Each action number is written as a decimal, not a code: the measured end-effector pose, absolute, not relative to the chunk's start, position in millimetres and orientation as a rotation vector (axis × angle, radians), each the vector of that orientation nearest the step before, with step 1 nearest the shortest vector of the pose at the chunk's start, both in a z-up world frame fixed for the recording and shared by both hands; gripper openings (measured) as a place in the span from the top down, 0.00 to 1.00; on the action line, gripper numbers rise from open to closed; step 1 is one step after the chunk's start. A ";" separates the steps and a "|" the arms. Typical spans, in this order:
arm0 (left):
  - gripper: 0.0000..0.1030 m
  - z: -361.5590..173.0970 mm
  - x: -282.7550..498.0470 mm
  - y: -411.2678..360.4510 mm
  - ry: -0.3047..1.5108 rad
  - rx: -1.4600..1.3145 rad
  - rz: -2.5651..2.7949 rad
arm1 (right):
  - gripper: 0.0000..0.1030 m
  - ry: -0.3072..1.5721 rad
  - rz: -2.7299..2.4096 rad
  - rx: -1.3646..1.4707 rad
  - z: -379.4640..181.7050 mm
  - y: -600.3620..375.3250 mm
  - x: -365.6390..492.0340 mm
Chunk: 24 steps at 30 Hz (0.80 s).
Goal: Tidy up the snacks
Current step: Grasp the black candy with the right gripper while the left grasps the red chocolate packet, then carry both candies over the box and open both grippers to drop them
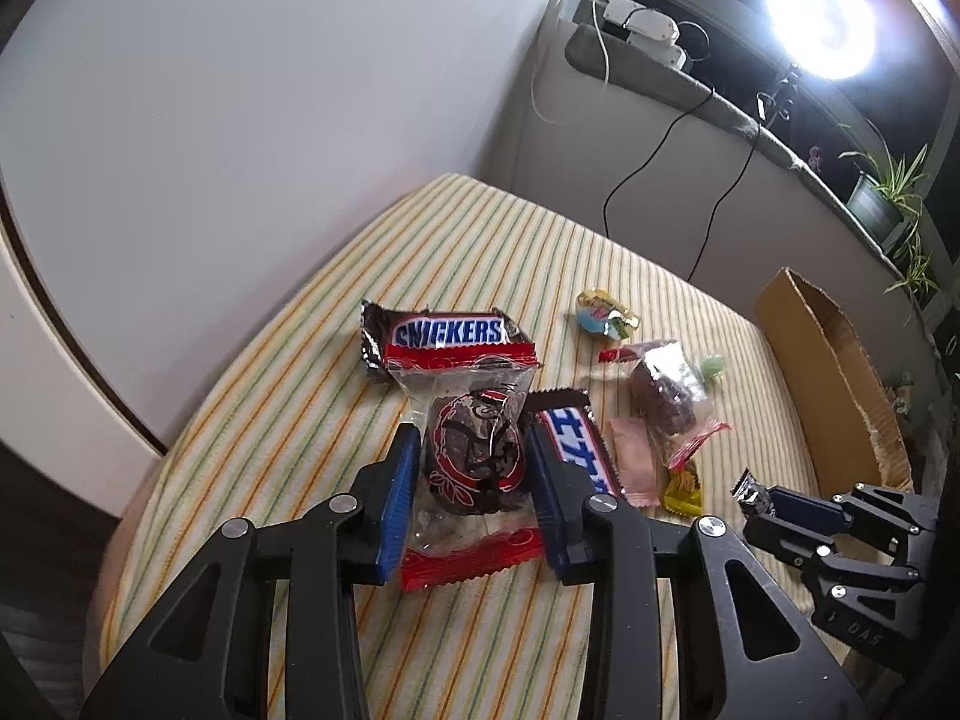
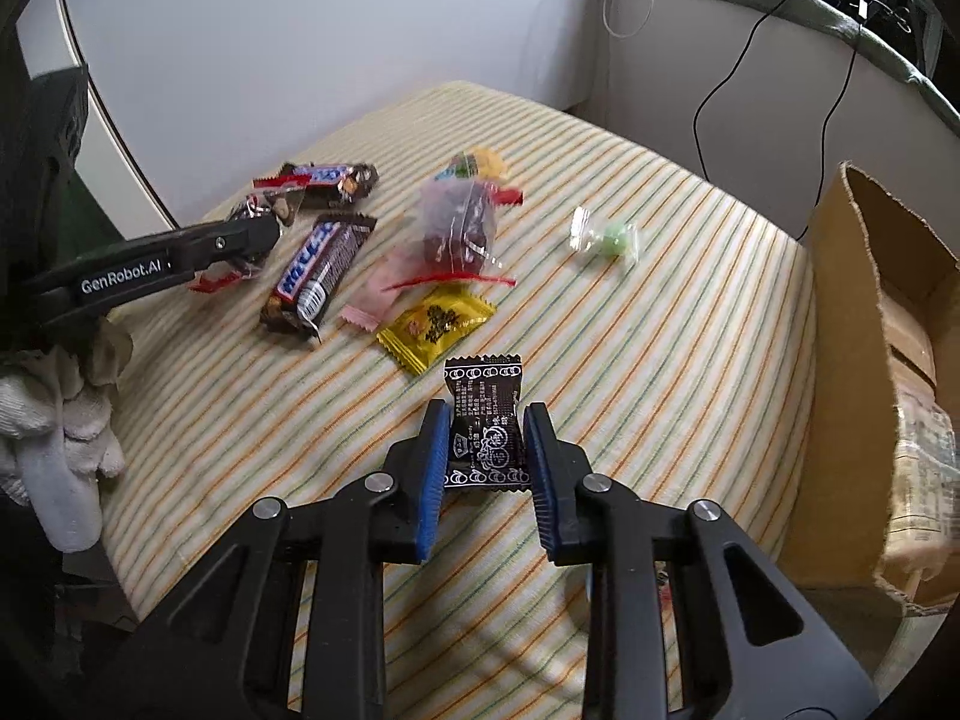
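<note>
On a striped cloth, my left gripper is shut on a clear, red-edged packet with a dark snack inside. It rests partly over a Snickers bar. My right gripper is shut on a small black printed candy, low over the cloth. Between the two lie a second Snickers bar, a pink wrapper, a yellow candy, another clear packet with a dark snack and a green candy. From the right wrist, the left gripper shows at far left.
An open cardboard box stands at the cloth's right edge. A colourful candy lies further back. A white-gloved hand is at the left. Behind are a white wall, black cables, a bright lamp and potted plants.
</note>
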<state>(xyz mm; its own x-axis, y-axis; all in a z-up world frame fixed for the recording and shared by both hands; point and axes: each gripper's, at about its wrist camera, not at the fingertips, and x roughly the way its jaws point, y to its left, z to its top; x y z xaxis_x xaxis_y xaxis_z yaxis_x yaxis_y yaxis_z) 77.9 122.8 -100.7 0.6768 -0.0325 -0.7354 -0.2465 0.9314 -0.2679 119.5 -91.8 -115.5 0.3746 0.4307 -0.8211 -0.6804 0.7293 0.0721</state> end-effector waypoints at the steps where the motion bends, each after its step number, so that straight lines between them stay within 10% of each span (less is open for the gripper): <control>1: 0.67 -98.2 77.7 122.3 0.817 -0.363 0.122 | 0.74 0.939 0.729 -0.294 -110.9 -93.8 118.4; 24: 0.67 -46.1 141.7 24.9 0.741 -0.247 -0.085 | 0.74 0.821 0.621 -0.128 -45.2 -195.7 179.2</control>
<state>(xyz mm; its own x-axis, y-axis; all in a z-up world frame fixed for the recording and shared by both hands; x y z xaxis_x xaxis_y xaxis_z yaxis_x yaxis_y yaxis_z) 141.7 24.9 -46.1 0.7362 -0.1639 -0.6567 -0.0101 0.9675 -0.2527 179.2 -195.7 -45.2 0.5160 0.4675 -0.7178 -0.5633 0.8165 0.1269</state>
